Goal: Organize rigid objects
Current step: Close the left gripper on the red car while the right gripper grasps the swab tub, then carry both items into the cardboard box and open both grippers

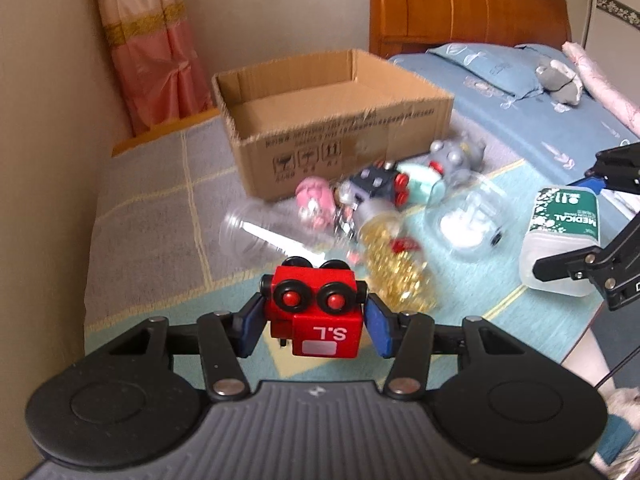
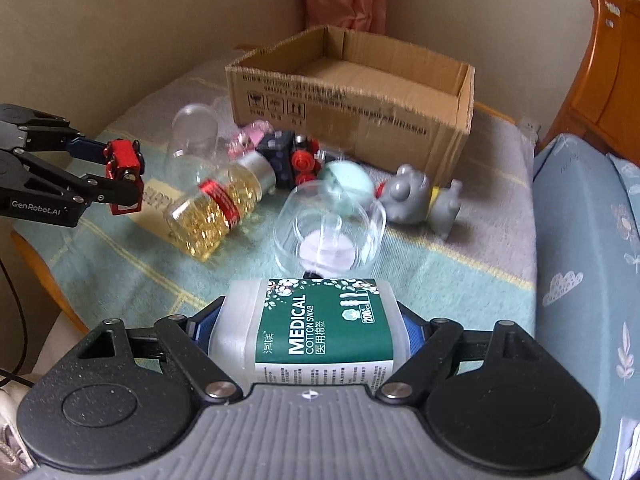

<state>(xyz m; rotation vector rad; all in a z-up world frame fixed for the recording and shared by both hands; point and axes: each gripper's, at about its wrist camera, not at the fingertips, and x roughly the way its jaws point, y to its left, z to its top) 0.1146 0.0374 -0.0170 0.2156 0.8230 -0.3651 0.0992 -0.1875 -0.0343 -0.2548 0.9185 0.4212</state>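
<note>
My left gripper point(image 1: 314, 306) is shut on a red block robot toy point(image 1: 316, 312) marked "S.L", lifted above the blanket; it shows in the right wrist view too point(image 2: 122, 164). My right gripper point(image 2: 310, 316) is shut on a translucent box of medical cotton swabs point(image 2: 320, 328) with a green label, its blue pads pressing both sides. An open cardboard box point(image 1: 332, 136) stands behind the pile, with nothing visible inside. Still lying in front of it are a bottle of yellow capsules point(image 2: 216, 212), a clear jar point(image 2: 328, 236), a clear cup point(image 2: 194, 128), a dark blue robot toy point(image 2: 288, 156) and a grey figure point(image 2: 420, 196).
A pink figure point(image 1: 314, 200) and a mint green ball point(image 2: 344, 180) lie in the pile. The checked blanket point(image 1: 160, 216) covers the surface, against a wall on the left. A blue pillow point(image 1: 492, 68), a wooden headboard point(image 1: 460, 4) and a pink curtain point(image 1: 152, 52) lie beyond.
</note>
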